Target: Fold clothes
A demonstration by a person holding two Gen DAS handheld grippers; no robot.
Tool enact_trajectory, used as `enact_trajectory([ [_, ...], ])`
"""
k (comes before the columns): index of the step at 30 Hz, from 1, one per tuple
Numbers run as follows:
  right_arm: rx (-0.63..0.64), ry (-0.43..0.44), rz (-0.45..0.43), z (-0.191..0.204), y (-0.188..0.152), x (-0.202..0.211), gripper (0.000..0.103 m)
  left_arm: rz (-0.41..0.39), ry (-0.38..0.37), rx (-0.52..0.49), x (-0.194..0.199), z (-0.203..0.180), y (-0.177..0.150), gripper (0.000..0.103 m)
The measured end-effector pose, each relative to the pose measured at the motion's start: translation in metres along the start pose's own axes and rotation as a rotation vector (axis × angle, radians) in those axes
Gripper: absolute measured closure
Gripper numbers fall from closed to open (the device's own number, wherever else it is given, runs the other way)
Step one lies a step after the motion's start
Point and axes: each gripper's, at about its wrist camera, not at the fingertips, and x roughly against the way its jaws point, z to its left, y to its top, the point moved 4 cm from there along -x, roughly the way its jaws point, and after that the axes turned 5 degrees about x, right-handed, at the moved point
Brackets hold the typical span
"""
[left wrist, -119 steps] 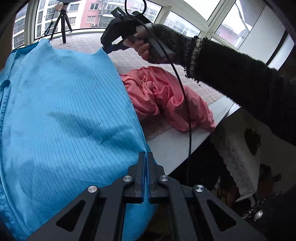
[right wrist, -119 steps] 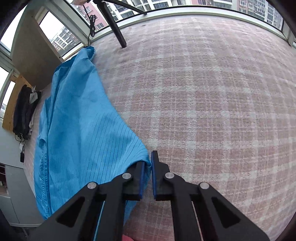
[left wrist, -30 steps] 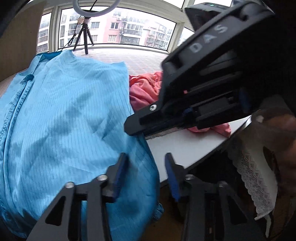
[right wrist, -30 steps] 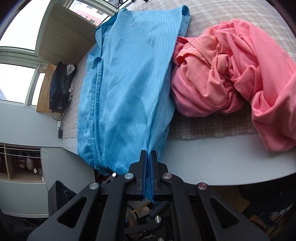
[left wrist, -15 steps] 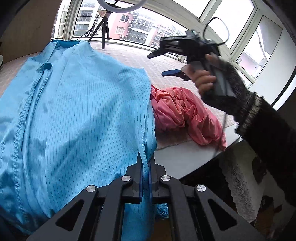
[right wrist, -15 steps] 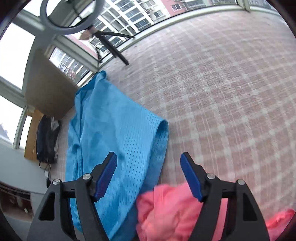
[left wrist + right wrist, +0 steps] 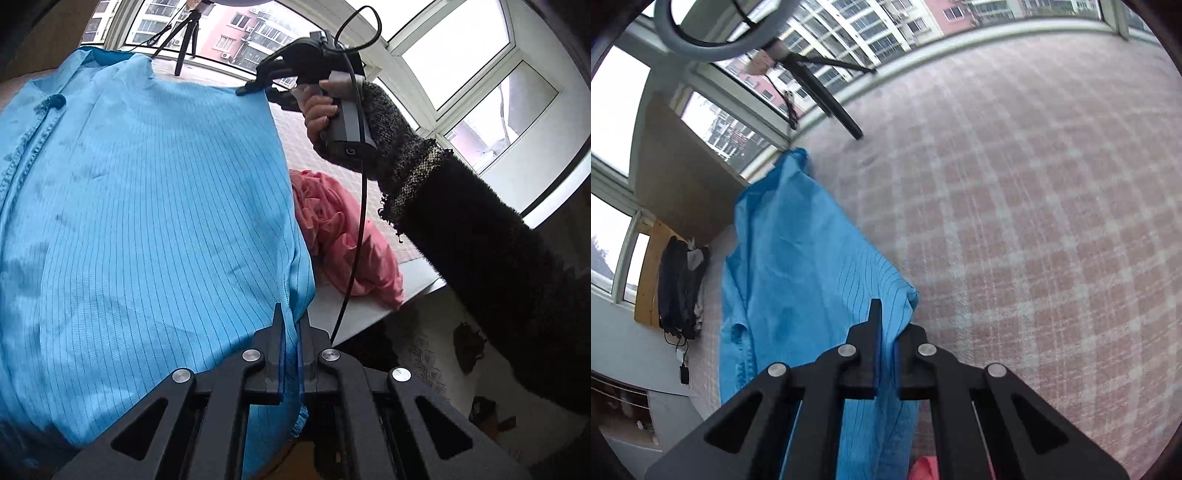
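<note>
A light blue pinstriped garment [image 7: 147,206] lies spread on the checked table cover. My left gripper [image 7: 290,321] is shut on its near right edge at the table's front. My right gripper shows in the left wrist view [image 7: 255,88] at the garment's far right corner. In the right wrist view that gripper [image 7: 885,325] is shut on the blue garment [image 7: 798,266], with cloth pinched between the fingers. A crumpled pink garment [image 7: 343,236] lies to the right of the blue one.
The pink-and-white checked cover [image 7: 1034,206] stretches far to the right. A tripod [image 7: 184,40] stands at the back by the windows. The table's white front edge [image 7: 369,314] drops off to the floor. Dark items [image 7: 679,284] sit on a shelf at the left.
My right gripper came down on the blue garment's far right corner and closed on it. My left gripper stays shut on the near edge, which is a little raised.
</note>
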Motion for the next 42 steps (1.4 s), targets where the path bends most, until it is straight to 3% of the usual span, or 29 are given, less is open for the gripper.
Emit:
enact_trajectory([
  [4,0.134,-0.185,0.007,0.032,0.007,0.009,0.099,-0.026,-0.057,0.049,0.007,0.004,0.004,0.100],
  [6,0.194,-0.206,-0.011,0.057,0.008,0.013,0.099,-0.049,-0.064,0.091,0.017,0.015,0.004,0.100],
  [11,0.368,-0.156,0.018,0.140,0.004,-0.001,0.099,-0.115,-0.006,0.188,0.050,0.054,-0.008,0.100],
  [16,0.526,-0.146,0.101,0.220,-0.017,-0.056,0.099,-0.154,0.072,0.305,0.073,0.099,-0.024,0.100],
  [19,0.596,-0.164,0.170,0.253,-0.039,-0.098,0.099,-0.163,0.106,0.364,0.080,0.119,-0.035,0.100],
  [23,0.680,-0.159,0.331,0.276,-0.072,-0.148,0.096,-0.142,0.142,0.420,0.080,0.141,-0.049,0.100],
  [24,0.679,-0.167,0.332,0.278,-0.076,-0.146,0.093,-0.135,0.147,0.427,0.080,0.145,-0.052,0.100],
  [26,0.640,-0.092,0.295,0.278,-0.080,-0.119,0.088,-0.118,0.150,0.424,0.081,0.149,-0.056,0.100],
  [28,0.583,0.015,0.238,0.270,-0.090,-0.074,0.078,-0.100,0.173,0.395,0.081,0.149,-0.057,0.098],
  [30,0.541,0.062,0.176,0.247,-0.109,-0.024,0.068,-0.081,0.185,0.366,0.083,0.149,-0.057,0.096],
  [32,0.513,0.074,0.160,0.220,-0.147,0.015,0.068,-0.064,0.203,0.323,0.086,0.147,-0.058,0.095],
  [35,0.432,0.098,0.183,0.178,-0.221,0.053,0.068,-0.044,0.228,0.269,0.096,0.147,-0.063,0.084],
  [39,0.257,0.075,0.244,0.127,-0.314,0.058,0.068,-0.009,0.260,0.247,0.111,0.151,-0.073,0.084],
  [42,0.162,0.082,0.262,0.107,-0.354,0.050,0.068,-0.020,0.277,0.211,0.124,0.143,-0.068,0.084],
])
